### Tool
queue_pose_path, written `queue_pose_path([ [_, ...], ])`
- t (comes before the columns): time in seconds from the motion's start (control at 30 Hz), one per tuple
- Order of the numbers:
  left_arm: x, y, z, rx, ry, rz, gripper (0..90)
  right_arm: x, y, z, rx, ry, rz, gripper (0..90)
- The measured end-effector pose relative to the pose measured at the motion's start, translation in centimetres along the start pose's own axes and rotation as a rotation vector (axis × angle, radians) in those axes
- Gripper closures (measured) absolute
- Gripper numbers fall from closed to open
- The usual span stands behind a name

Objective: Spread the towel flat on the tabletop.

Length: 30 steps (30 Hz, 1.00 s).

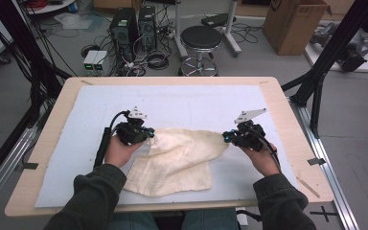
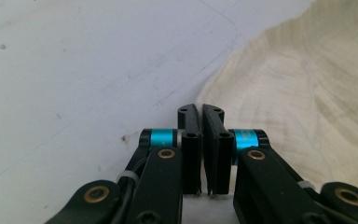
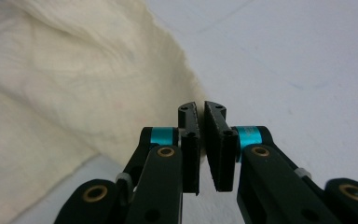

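Note:
A cream cloth [image 1: 177, 160] lies rumpled on the white mat [image 1: 187, 98], its far edge stretched between my two grippers. My left gripper [image 1: 150, 134] is at the cloth's far left corner, held in the person's left hand. Its jaws [image 2: 200, 108] stand pressed together, and the cloth [image 2: 307, 84] runs up to their tips. My right gripper [image 1: 226, 137] is at the far right corner. Its jaws [image 3: 201, 105] are also together, with the cloth [image 3: 74, 84] meeting their tips from the left. The near half of the cloth rests flat on the mat.
The mat covers most of a wooden table [image 1: 48, 143]. Behind the table on the floor are a black stool [image 1: 200, 38], computer towers [image 1: 134, 24] with cables, and a cardboard box [image 1: 292, 24]. Black frame posts [image 1: 316, 91] stand at the right.

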<state>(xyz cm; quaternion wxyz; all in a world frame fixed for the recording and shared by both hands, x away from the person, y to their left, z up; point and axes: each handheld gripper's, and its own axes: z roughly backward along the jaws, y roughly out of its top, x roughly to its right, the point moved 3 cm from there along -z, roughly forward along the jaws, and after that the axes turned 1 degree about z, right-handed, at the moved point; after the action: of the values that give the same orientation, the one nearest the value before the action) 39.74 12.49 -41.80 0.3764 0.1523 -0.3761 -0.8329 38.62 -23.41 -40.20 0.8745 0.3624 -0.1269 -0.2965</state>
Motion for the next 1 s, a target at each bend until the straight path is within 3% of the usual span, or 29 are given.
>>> queue_pose_path([
  [0.07, -0.3, 0.0, 0.1, 0.008, 0.015, -0.001, 85.8, -0.1, 0.4, 0.0, 0.003, 0.006, 0.002, 84.8],
  [0.13, -2.2, 0.6, 0.1, 0.067, 0.071, 0.046, 85.9, 0.1, 2.2, -0.7, -0.008, 0.002, 0.035, 85.1],
  [0.17, -2.2, 0.6, 0.1, 0.067, 0.071, 0.046, 85.9, 0.6, 3.0, -1.1, -0.014, -0.014, 0.04, 85.3],
  [0.2, -4.2, 1.5, -0.4, 0.128, 0.117, 0.12, 85.7, 1.2, 3.9, -1.5, -0.012, -0.048, 0.033, 85.2],
  [0.23, -5.1, 2.1, -0.9, 0.176, 0.135, 0.152, 84.2, 2.2, 5.1, -2.0, 0.004, -0.071, 0.007, 84.8],
  [0.27, -5.1, 2.1, -0.9, 0.176, 0.135, 0.152, 78.7, 3.3, 6.2, -2.4, 0.034, -0.111, -0.037, 79.7],
  [0.3, -6.8, 2.8, -1.5, 0.203, 0.216, 0.204, 69.5, 4.4, 7.3, -2.6, 0.065, -0.166, -0.08, 71.7],
  [0.33, -6.8, 2.8, -1.5, 0.203, 0.216, 0.204, 64.8, 4.4, 7.3, -2.6, 0.065, -0.166, -0.08, 71.7],
  [0.37, -7.6, 2.9, -1.5, 0.205, 0.218, 0.241, 62.7, 5.7, 8.7, -2.8, 0.104, -0.215, -0.164, 66.4],
  [0.43, -7.8, 2.7, -1.3, 0.202, 0.216, 0.243, 62.4, 5.8, 9.0, -3.2, 0.11, -0.2, -0.16, 62.7],
  [0.47, -7.8, 2.2, -1.0, 0.166, 0.179, 0.221, 62.2, 5.7, 8.8, -3.4, 0.085, -0.188, -0.146, 60.7],
  [0.5, -7.8, 2.2, -1.0, 0.166, 0.179, 0.221, 60.5, 5.5, 8.5, -3.7, 0.055, -0.177, -0.135, 60.0],
  [0.53, -7.7, 1.9, -0.9, 0.149, 0.158, 0.216, 58.4, 5.2, 7.8, -4.0, 0.047, -0.16, -0.128, 59.9],
  [0.6, -7.3, 1.4, -0.5, 0.162, 0.14, 0.21, 58.4, 4.6, 6.8, -4.1, 0.038, -0.132, -0.128, 58.5],
  [0.73, -6.0, -0.1, 0.6, 0.172, 0.093, 0.19, 55.9, 3.3, 5.1, -4.0, 0.037, -0.084, -0.108, 55.3],
  [0.77, -5.5, -0.6, 1.0, 0.168, 0.074, 0.174, 55.5, 2.1, 4.0, -3.7, 0.036, -0.058, -0.078, 53.5],
  [0.83, -4.1, -1.7, 2.1, 0.183, 0.044, 0.144, 54.4, 1.2, 3.4, -3.4, 0.022, -0.009, -0.067, 50.1],
  [0.87, -4.1, -1.7, 2.1, 0.183, 0.044, 0.144, 53.6, 0.5, 3.0, -3.1, 0.025, 0.004, -0.052, 50.4],
  [1.0, -2.0, -3.2, 3.7, 0.157, 0.002, 0.06, 51.2, -1.6, 1.2, -1.6, 0.073, 0.019, -0.015, 50.0],
])
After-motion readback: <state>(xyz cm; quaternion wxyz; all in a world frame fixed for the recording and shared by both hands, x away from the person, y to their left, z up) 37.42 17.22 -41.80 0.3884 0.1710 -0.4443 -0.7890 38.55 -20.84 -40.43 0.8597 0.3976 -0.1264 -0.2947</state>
